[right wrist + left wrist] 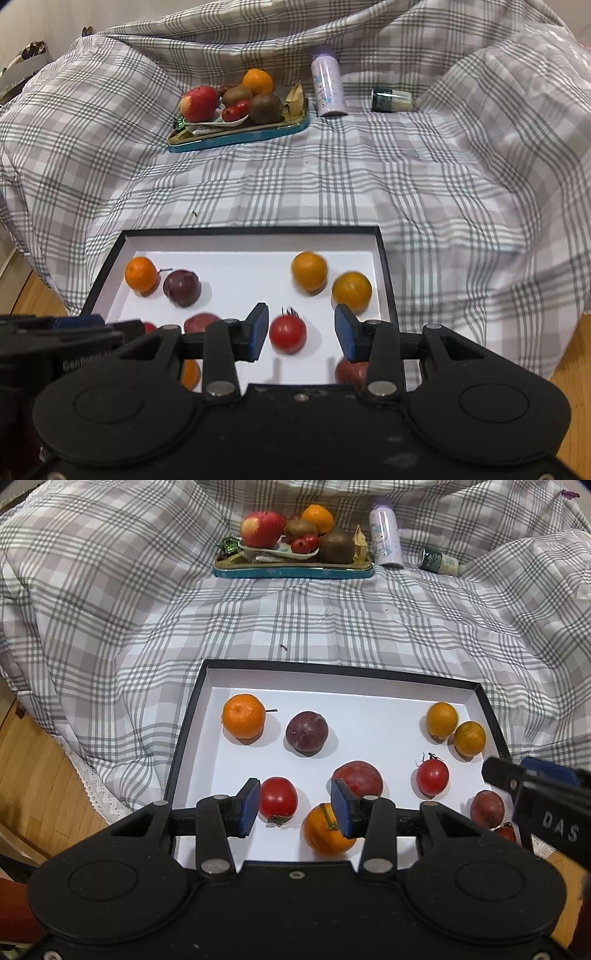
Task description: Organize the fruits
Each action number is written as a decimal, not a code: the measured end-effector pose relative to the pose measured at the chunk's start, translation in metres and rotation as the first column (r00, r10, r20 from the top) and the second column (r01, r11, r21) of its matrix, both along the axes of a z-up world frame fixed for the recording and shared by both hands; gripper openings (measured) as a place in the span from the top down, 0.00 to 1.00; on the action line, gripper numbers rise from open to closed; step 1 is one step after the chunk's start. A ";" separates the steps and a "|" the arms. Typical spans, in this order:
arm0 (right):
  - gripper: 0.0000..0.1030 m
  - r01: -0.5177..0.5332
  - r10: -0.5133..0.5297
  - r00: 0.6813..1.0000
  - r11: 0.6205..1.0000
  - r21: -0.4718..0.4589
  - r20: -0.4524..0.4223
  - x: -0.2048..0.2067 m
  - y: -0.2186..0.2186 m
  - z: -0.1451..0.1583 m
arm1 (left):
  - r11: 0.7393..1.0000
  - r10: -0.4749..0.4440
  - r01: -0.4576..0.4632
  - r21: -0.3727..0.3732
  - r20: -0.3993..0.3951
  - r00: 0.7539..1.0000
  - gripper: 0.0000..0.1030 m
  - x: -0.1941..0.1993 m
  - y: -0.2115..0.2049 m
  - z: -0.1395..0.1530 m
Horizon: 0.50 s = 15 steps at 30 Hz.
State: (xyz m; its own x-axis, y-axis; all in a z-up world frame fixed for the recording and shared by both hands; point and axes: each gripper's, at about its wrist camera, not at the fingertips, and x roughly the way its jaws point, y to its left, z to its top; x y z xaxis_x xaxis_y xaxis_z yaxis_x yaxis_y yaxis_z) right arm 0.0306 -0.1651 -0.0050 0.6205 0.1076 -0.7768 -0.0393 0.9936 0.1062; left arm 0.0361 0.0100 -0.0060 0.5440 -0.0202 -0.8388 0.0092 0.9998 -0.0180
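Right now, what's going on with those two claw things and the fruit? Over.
Left gripper open, empty. Right gripper open, empty, above tomato. Fruit loose in box. Nothing blocking.

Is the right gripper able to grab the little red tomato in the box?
Probably yes. The right gripper is open, the tomato sits just beyond its pads, and nothing lies between them.

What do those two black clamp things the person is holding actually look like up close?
Both are matte black plastic. The left gripper and right gripper each have a wide body with two round raised discs, hinged arms with silver rivets, and two fingers faced with blue pads. White lettering marks the side of each one. No cables or sleeves show.
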 end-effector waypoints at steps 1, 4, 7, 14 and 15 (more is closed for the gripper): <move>0.59 0.002 -0.002 1.000 1.000 0.001 0.000 -0.004 0.000 0.000 | 1.000 0.000 0.000 0.001 0.005 1.000 0.52 -0.002 -0.001 0.001; 0.59 0.002 -0.002 1.000 1.000 0.000 0.005 -0.014 0.000 0.002 | 1.000 -0.001 0.001 -0.001 0.014 1.000 0.52 -0.006 -0.001 0.002; 0.59 0.000 0.000 1.000 1.000 -0.009 0.015 -0.023 0.001 0.003 | 1.000 -0.001 0.001 -0.005 0.020 1.000 0.52 -0.010 -0.002 0.002; 0.58 0.021 -0.022 1.000 1.000 0.008 0.023 -0.038 0.000 0.003 | 1.000 0.000 0.001 -0.005 0.037 0.999 0.52 -0.018 -0.002 0.004; 0.58 0.024 -0.024 0.999 1.000 0.008 0.025 -0.039 -0.001 0.003 | 1.000 0.000 0.000 -0.006 0.038 0.999 0.52 -0.020 -0.002 0.004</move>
